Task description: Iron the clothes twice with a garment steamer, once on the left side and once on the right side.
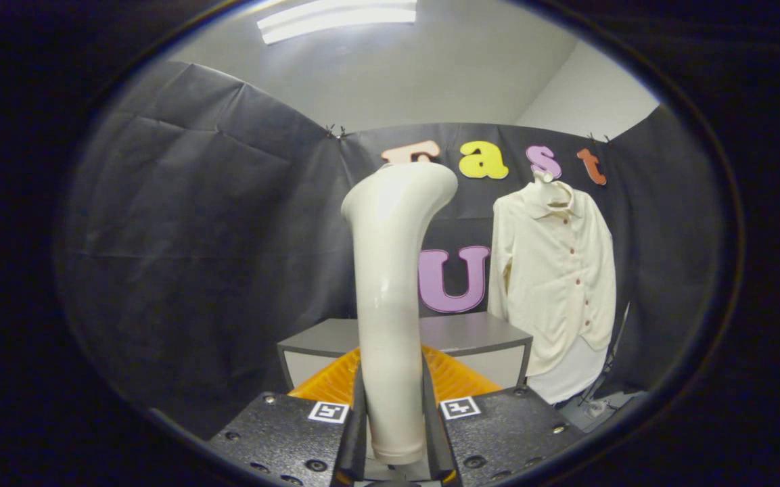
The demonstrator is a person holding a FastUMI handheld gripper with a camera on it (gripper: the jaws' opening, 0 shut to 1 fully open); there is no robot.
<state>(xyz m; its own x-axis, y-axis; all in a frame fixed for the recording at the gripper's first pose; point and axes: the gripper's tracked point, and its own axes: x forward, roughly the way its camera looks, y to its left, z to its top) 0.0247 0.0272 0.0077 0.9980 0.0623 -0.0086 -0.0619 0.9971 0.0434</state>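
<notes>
Partly steamer (393, 284), between gripper (393, 419) jaws.

A grey table (471, 333) stands beyond the fingers against the black cloth wall (193, 237), its visible top bare, with a cream shirt (555, 270) hanging just beside its far corner and clear of the surface.

Ahead of me a low grey flat-topped cabinet (471, 335) against the creased black cloth wall (180, 223), a ribbed orange plastic piece (457, 379) before it, a bright ceiling strip light (335, 17) overhead
</notes>
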